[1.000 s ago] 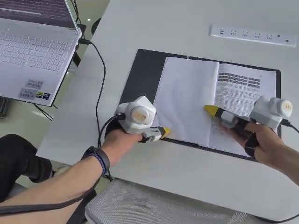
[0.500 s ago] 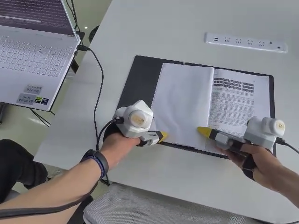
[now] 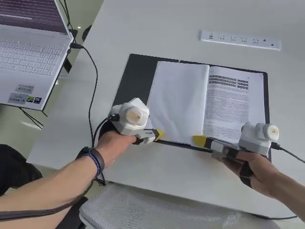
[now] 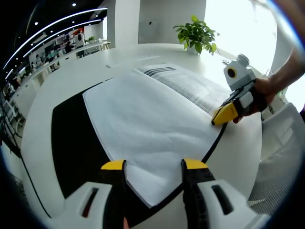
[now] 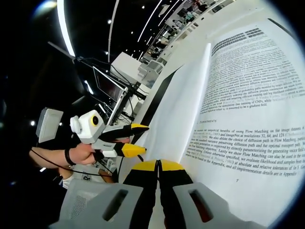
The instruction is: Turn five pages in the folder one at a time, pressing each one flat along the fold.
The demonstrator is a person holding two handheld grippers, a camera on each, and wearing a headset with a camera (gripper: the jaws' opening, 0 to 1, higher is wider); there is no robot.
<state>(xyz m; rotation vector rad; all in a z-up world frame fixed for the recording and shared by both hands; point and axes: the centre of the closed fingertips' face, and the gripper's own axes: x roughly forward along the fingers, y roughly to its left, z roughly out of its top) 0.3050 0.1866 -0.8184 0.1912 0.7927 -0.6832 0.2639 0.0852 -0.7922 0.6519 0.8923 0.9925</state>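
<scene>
On the table (image 3: pixel 157 28) the folder (image 3: pixel 138 76) lies open. The right gripper (image 3: pixel 199 140), jaws together, has slid down the fold to its 6 o'clock edge: this press seems done. Left gripper (image 3: pixel 156 135), jaws apart, at 7 o'clock.

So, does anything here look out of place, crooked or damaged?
Nothing is spilled or torn. The folder lies open on the table. Only the blank left page shows faint wrinkles and seems to lift a little beside the fold, so it is not yet fully flat.
</scene>
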